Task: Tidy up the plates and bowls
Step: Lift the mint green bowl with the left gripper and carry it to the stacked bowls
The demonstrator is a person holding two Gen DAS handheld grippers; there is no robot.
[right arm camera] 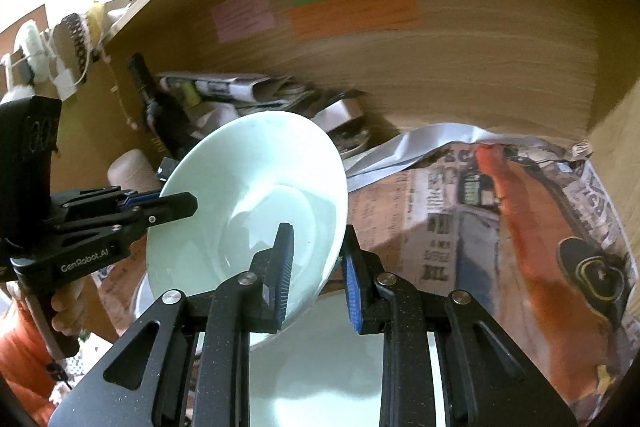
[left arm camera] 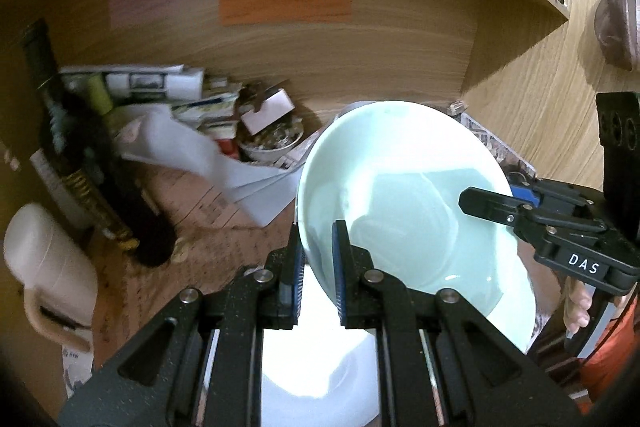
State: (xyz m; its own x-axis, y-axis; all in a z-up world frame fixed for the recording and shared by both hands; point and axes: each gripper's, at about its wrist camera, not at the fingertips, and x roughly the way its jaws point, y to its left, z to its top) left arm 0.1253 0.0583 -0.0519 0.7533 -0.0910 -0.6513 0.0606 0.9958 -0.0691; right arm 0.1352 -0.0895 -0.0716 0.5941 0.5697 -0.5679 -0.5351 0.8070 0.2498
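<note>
A pale green bowl (left arm camera: 400,195) (right arm camera: 248,187) hangs tilted in the air between both grippers. My left gripper (left arm camera: 318,239) is shut on its left rim, one pad inside the bowl and one outside. It shows again at the left of the right wrist view (right arm camera: 176,203). My right gripper (right arm camera: 316,239) is shut on the opposite rim and comes in from the right in the left wrist view (left arm camera: 480,199). A white dish (left arm camera: 320,367) (right arm camera: 328,367) lies below the bowl, partly hidden by the grippers.
Newspaper (right arm camera: 480,227) covers the shelf floor inside a wooden alcove with coloured notes (left arm camera: 284,3) on its back wall. A dark bottle (left arm camera: 80,167), a white jug (left arm camera: 48,267), papers and a small cluttered bowl (left arm camera: 272,143) stand at the left and back. A hand (left arm camera: 578,307) holds the right gripper's handle.
</note>
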